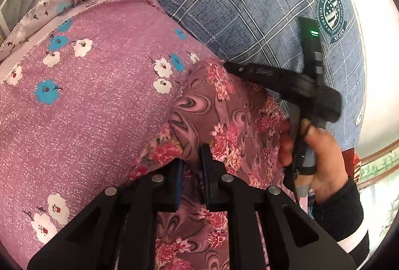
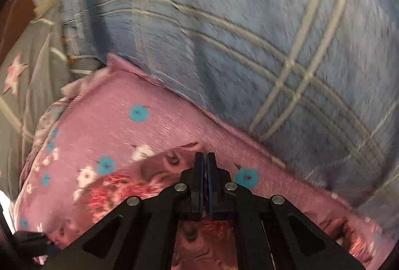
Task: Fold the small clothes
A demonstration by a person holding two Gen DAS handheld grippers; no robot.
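Observation:
A small mauve garment with pink flowers and swirls (image 1: 224, 120) hangs stretched between my two grippers above a pink floral pillow. My left gripper (image 1: 192, 158) has its blue-padded jaws closed on the garment's lower edge, with cloth bunched between them. My right gripper shows in the left wrist view (image 1: 228, 65), pinching the garment's far corner, held by a hand. In the blurred right wrist view the right gripper (image 2: 205, 158) is shut, with the garment (image 2: 139, 182) between the pads and trailing below.
A pink pillow with white and blue flowers (image 1: 87, 95) lies under the garment; it also shows in the right wrist view (image 2: 154, 125). A blue plaid blanket (image 1: 237, 1) lies behind it. Grey star-print bedding (image 2: 22, 85) is at the left.

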